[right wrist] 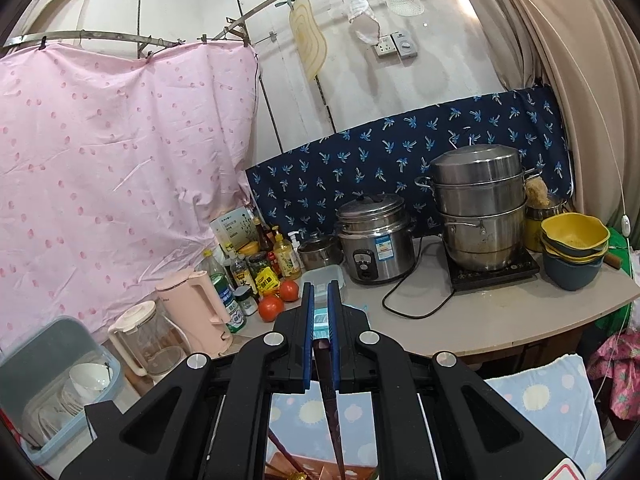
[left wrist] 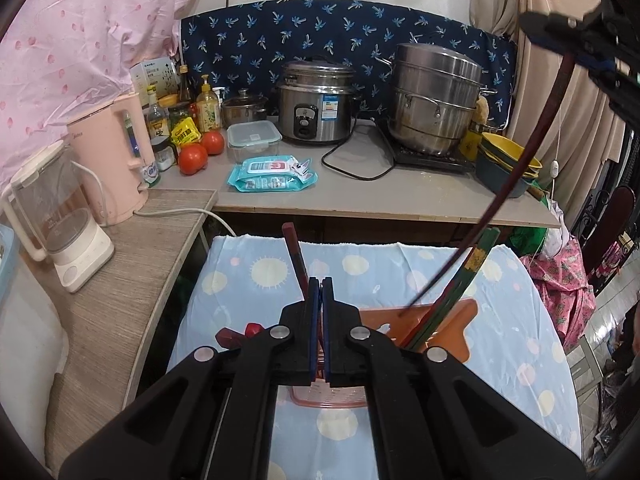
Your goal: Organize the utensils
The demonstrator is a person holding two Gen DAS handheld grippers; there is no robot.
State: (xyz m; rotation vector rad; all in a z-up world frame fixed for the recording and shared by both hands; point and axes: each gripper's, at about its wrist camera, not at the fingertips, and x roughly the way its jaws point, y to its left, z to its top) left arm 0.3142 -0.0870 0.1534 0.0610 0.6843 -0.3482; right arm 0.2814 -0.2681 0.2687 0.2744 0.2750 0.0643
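Left wrist view: left gripper at lower centre, blue pads pressed nearly together with only a thin slit between; whether they pinch the holder rim cannot be told. Below them sits a pink utensil holder on the sun-print tablecloth. A dark red chopstick stands upright left of the pads; green chopsticks lean at right. Right gripper at upper right clamps a long dark chopstick that slants down toward an orange cutting board.

Right wrist view: right gripper pads closed on that chopstick, which runs downward to bottom centre.
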